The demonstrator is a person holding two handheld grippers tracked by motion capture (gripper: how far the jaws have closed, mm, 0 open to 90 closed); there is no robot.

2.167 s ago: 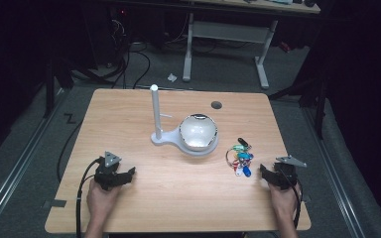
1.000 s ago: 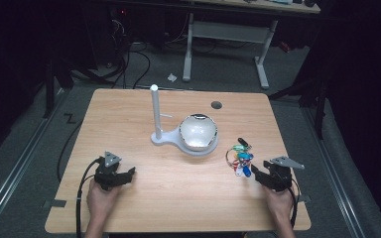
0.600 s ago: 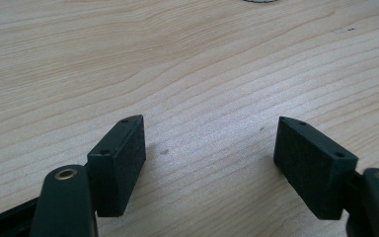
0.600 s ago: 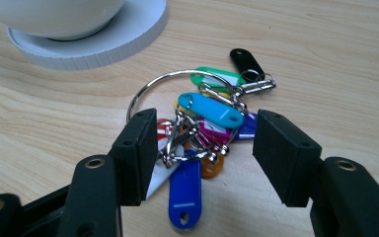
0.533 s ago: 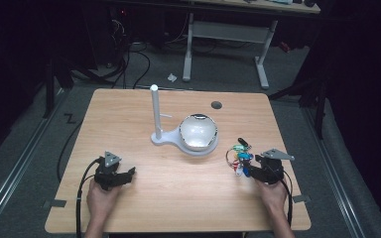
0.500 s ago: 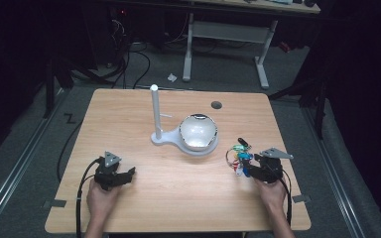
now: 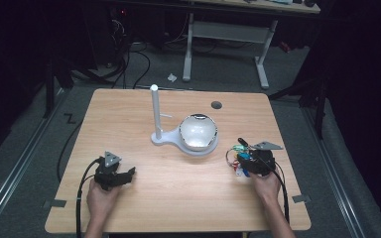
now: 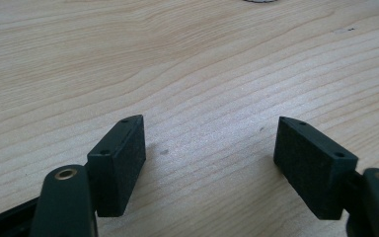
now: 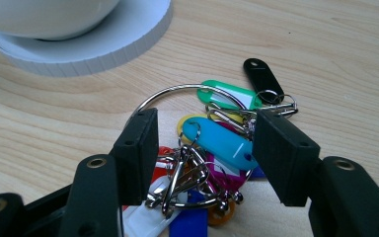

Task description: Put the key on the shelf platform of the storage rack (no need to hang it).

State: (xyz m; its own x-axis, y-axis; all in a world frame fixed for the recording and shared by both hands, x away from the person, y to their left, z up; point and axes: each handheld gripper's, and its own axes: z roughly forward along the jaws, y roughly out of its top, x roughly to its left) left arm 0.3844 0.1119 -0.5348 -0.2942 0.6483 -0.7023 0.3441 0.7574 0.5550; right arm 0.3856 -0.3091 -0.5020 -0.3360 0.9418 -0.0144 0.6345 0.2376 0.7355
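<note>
On the wooden table (image 7: 144,119), a white stand (image 7: 186,134) is standing mid-table, the left gripper (image 7: 124,176) is resting spread wide over bare wood, and the right gripper (image 7: 241,162) is straddling, jaws parted and not yet clamping, the ring of coloured key tags (image 9: 212,148) lying just right of the stand

The right hand-held gripper (image 9: 205,148) is hovering low over a bunch of key tags (image 9: 212,148), its two black jaws standing apart on either side of the pile. A light blue tag (image 9: 219,140) is lying between the jaws, with a green tag (image 9: 225,93) and a black tag (image 9: 262,75) fanning out beyond it. A large metal ring (image 9: 177,94) is looping through the bunch, and small clips are tangling near the bottom. Everything is resting on the wooden worktop (image 9: 325,49). A white round base (image 9: 103,42) is sitting at the upper left, well apart from the tags.
</note>
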